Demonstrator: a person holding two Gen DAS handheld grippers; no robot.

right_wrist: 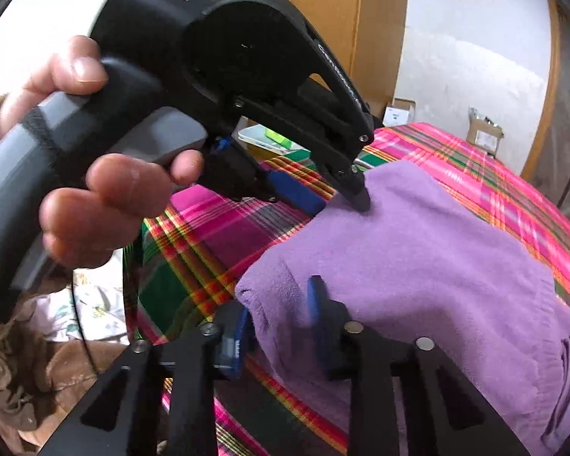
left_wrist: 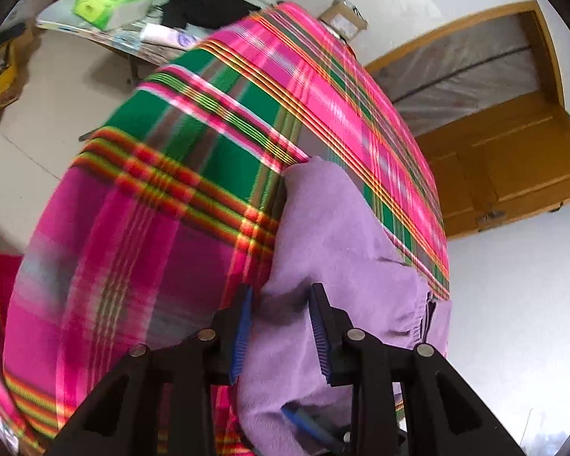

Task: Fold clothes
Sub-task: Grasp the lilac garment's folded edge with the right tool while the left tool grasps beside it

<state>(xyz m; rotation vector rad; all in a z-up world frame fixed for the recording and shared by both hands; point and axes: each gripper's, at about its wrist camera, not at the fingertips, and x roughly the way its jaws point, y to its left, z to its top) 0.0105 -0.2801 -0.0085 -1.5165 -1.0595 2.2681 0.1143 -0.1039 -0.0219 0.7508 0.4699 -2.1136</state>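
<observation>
Item: purple fleece garment (right_wrist: 418, 250), folded on plaid blanket (left_wrist: 133, 209) | handling: we judge it soft, light, limp; grip edge folds | left gripper (left_wrist: 281, 326) half-open, fleece between jaws, grip unclear | right gripper (right_wrist: 281, 326) half-open astride near-left corner, grip unclear.

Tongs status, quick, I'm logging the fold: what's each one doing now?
Left tongs: straddling the purple garment at its edge; grip cannot be told.
Right tongs: closed on the purple garment's near corner.
</observation>
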